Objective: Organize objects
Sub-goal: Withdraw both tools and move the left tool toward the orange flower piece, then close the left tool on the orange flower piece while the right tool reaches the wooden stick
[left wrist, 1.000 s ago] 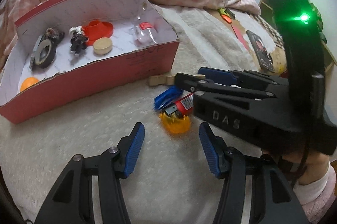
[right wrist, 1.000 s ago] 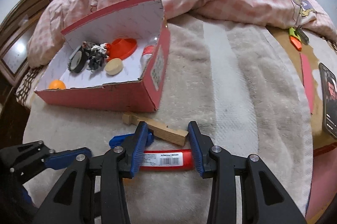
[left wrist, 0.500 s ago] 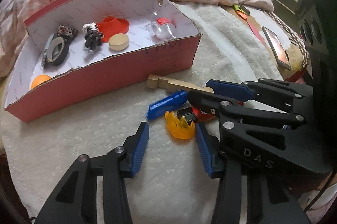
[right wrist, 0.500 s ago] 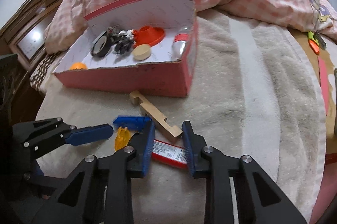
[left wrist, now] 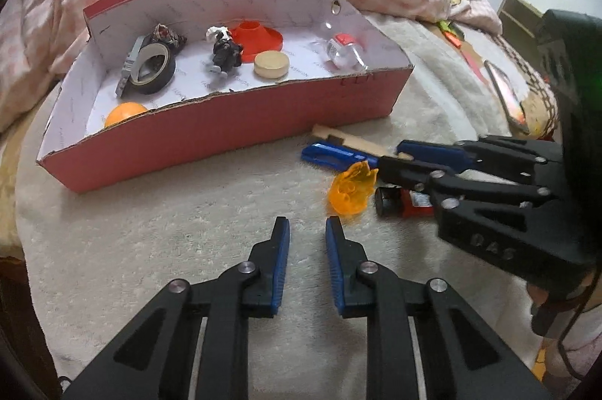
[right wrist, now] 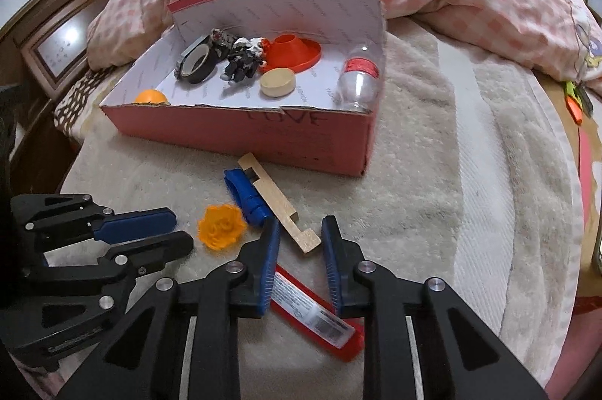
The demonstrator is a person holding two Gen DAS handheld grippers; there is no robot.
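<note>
Both tongs sit low over the fuzzy blanket point(right wrist: 432, 174). Nearest, the right gripper point(right wrist: 300, 231) is closing its jaws around the red tube point(right wrist: 316, 317), which lies between the pads; whether they press it yet I cannot tell. Beside it, the left gripper point(left wrist: 306, 231) has its jaws drawn in as far as they go, with nothing between them; the orange piece point(left wrist: 351, 191) lies just past its tips. Beyond lie the blue clip point(right wrist: 244, 195) and wooden strip point(right wrist: 278, 208), then the pink box point(right wrist: 263, 137), already holding several things. Pickup seems the step in hand; next likely calls for lifting the tube clear and carrying it to the box.
</note>
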